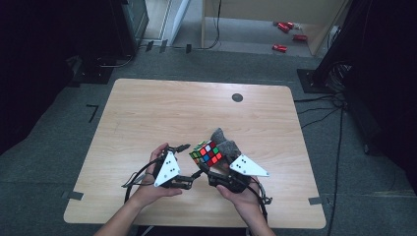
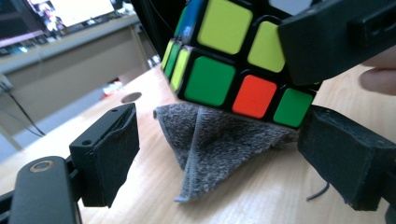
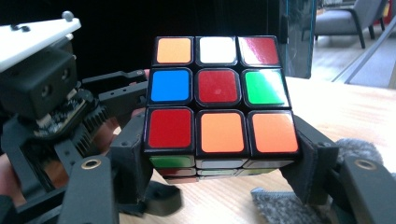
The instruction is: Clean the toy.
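A scrambled puzzle cube is held just above the wooden table, with my right gripper shut on its two sides. In the right gripper view the cube shows a red, orange, blue, green and white face between the pads. A crumpled grey cloth lies on the table under and behind the cube. My left gripper sits just left of the cube, pointing at it. In the left gripper view its jaws stand wide apart and bare, with the cloth and the cube's green side ahead.
A dark round hole marks the table's far right part. Both hands work near the table's front edge. Grey carpet surrounds the table, with cables at the right and small red objects on the floor far behind.
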A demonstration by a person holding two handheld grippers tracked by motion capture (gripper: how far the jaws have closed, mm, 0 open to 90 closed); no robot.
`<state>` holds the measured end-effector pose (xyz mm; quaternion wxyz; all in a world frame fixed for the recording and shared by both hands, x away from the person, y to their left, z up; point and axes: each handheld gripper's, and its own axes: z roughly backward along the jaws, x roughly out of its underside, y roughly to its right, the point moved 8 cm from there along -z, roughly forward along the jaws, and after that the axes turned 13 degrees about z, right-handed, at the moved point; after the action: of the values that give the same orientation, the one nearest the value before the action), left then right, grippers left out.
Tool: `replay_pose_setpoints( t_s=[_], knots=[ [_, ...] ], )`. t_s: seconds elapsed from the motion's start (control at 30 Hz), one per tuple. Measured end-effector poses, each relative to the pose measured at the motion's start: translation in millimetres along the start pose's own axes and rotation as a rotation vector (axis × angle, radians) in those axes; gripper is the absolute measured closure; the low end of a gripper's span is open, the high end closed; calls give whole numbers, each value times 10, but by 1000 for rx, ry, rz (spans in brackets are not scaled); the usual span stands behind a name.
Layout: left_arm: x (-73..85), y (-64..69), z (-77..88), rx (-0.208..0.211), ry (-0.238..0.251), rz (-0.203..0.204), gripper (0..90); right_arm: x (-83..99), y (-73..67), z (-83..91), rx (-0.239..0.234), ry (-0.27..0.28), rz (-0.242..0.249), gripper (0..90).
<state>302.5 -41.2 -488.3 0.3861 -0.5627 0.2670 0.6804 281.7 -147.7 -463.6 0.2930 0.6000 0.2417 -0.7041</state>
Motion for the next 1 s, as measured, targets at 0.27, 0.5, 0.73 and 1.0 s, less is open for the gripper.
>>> replay_pose_setpoints(
  t_s=[0.27, 0.5, 0.73, 1.0],
  knots=[
    [33, 36, -33, 12, 22, -51, 160, 37, -89, -53, -24, -44, -85, 346],
    [6, 65, -13, -32, 65, -109, 302, 80, -114, -88, -78, -70, -236, 346],
    [14, 60, -5, -24, 47, -106, 335, 107, -49, -103, -135, -61, -362, 339],
    [63, -135, 18, -60, -18, -22, 344, 76, 117, -60, -99, -8, -270, 242]
  ],
)
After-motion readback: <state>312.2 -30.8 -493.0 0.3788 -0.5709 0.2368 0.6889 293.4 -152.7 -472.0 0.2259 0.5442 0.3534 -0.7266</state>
